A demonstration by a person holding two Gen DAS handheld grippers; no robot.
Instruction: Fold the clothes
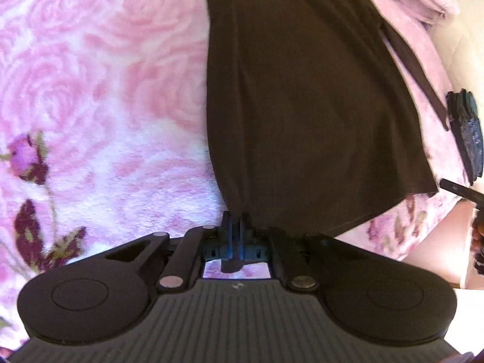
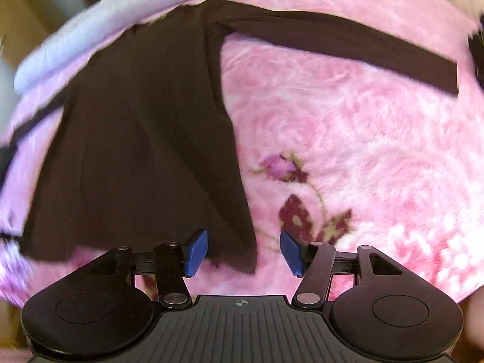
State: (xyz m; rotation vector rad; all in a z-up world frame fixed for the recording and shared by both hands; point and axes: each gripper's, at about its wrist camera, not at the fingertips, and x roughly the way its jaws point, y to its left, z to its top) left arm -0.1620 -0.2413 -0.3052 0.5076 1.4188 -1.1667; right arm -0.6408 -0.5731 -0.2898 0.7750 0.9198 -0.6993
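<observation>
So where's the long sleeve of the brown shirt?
In the right wrist view, the sleeve stretches flat across the pink rose blanket toward the upper right, far above the open right tongs.

Pink rose-patterned fleece blanket (image 2: 378, 139), pale lilac bedding (image 2: 90, 27) at its far edge

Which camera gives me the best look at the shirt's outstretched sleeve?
The right wrist view: the sleeve lies flat across the pink blanket, seen from shoulder to cuff. The left wrist view shows mostly the shirt body, with only a thin dark strip at its right edge.
</observation>
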